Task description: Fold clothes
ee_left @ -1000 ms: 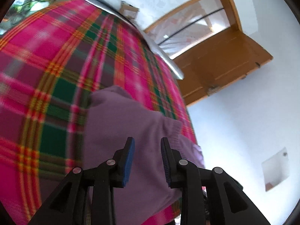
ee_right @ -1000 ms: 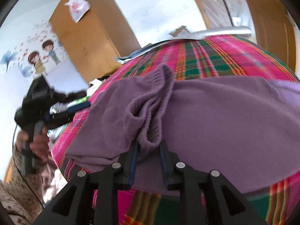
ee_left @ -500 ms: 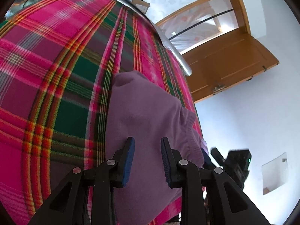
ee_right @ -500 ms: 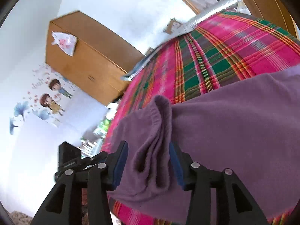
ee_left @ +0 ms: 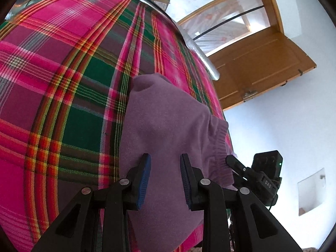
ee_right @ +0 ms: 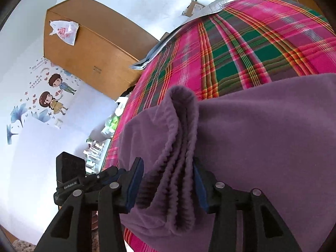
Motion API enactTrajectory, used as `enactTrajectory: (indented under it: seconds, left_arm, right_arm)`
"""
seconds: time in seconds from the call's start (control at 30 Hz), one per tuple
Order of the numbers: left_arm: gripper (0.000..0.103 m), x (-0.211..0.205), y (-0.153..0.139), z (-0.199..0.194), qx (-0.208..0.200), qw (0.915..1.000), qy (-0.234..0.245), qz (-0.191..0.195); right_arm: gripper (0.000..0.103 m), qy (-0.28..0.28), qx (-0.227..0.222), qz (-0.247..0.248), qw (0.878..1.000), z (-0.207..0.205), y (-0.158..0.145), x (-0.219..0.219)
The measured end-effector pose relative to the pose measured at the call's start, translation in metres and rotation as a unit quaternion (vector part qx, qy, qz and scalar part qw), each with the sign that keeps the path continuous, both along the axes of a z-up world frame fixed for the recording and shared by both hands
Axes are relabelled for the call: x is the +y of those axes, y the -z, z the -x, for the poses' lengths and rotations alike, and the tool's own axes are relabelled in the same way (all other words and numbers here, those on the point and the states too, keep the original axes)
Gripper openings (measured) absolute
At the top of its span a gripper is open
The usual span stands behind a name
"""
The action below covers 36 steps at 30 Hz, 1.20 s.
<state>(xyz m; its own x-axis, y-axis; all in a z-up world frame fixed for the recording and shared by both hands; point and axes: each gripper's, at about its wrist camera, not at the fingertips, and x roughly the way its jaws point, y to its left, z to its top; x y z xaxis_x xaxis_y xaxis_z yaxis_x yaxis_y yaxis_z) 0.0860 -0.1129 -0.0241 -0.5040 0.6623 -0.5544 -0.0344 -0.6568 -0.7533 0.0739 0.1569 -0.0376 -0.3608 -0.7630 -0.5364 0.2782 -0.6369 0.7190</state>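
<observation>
A purple knit garment (ee_left: 168, 115) lies on a bed with a pink and green plaid cover (ee_left: 63, 84). My left gripper (ee_left: 165, 168) hovers over the garment's near part, jaws apart, with nothing pinched. In the right wrist view the same garment (ee_right: 262, 136) has a bunched ribbed hem (ee_right: 180, 136) standing up between the jaws of my right gripper (ee_right: 168, 174). Those jaws stand wide; the left pad is clear of the fabric and the right pad is partly hidden behind it. Each gripper shows in the other's view: the right one (ee_left: 258, 176), the left one (ee_right: 84, 180).
A silver foil-wrapped roll (ee_left: 201, 56) runs along the bed's far edge. An open wooden door (ee_left: 262, 63) stands beyond it. A wooden wardrobe (ee_right: 88, 52) and cluttered shelves (ee_right: 111, 124) stand off the bed's left side. The plaid cover (ee_right: 241, 48) stretches beyond the garment.
The right jaws, shut on the ribbed hem a second ago, have spread and let it go, and the right hand has shifted and rolled. The left gripper has sunk slightly toward the garment.
</observation>
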Motion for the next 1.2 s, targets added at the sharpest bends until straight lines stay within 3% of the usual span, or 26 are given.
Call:
enactTrajectory:
  seconds: [0.13,0.37,0.43,0.53,0.83,0.93,1.07,1.2]
  left_arm:
    - [0.029,-0.001,0.000,-0.004,0.001,1.0000,0.001,0.003]
    - [0.029,-0.004,-0.001,-0.009,0.000,1.0000,0.000,0.002]
    - [0.029,-0.004,-0.002,-0.009,0.000,1.0000,-0.001,0.002]
    - [0.029,-0.003,-0.002,-0.009,0.000,1.0000,-0.001,0.002]
    - [0.029,0.000,-0.012,-0.006,0.012,0.9997,-0.014,0.016]
    - [0.029,0.004,-0.013,-0.002,0.013,0.9996,-0.012,0.021]
    - [0.029,0.005,-0.013,0.008,0.012,0.9997,-0.011,0.020]
    - [0.029,0.001,-0.015,0.019,0.015,0.9995,-0.014,0.025]
  right_arm:
    - [0.048,-0.006,-0.003,0.008,1.000,0.005,-0.002,0.001]
    - [0.047,-0.022,-0.011,-0.045,0.999,0.008,0.004,-0.012]
    - [0.028,-0.023,0.012,-0.062,0.998,0.003,-0.001,-0.015]
    - [0.021,-0.020,0.026,-0.071,0.997,-0.003,-0.007,-0.013]
    - [0.020,0.015,0.066,-0.034,0.997,-0.032,-0.035,0.011]
    - [0.020,0.024,0.055,-0.037,0.997,-0.035,-0.028,0.017]
    - [0.020,0.044,0.010,-0.052,0.998,-0.027,0.000,0.024]
    - [0.022,0.045,0.005,-0.052,0.998,-0.022,0.005,0.026]
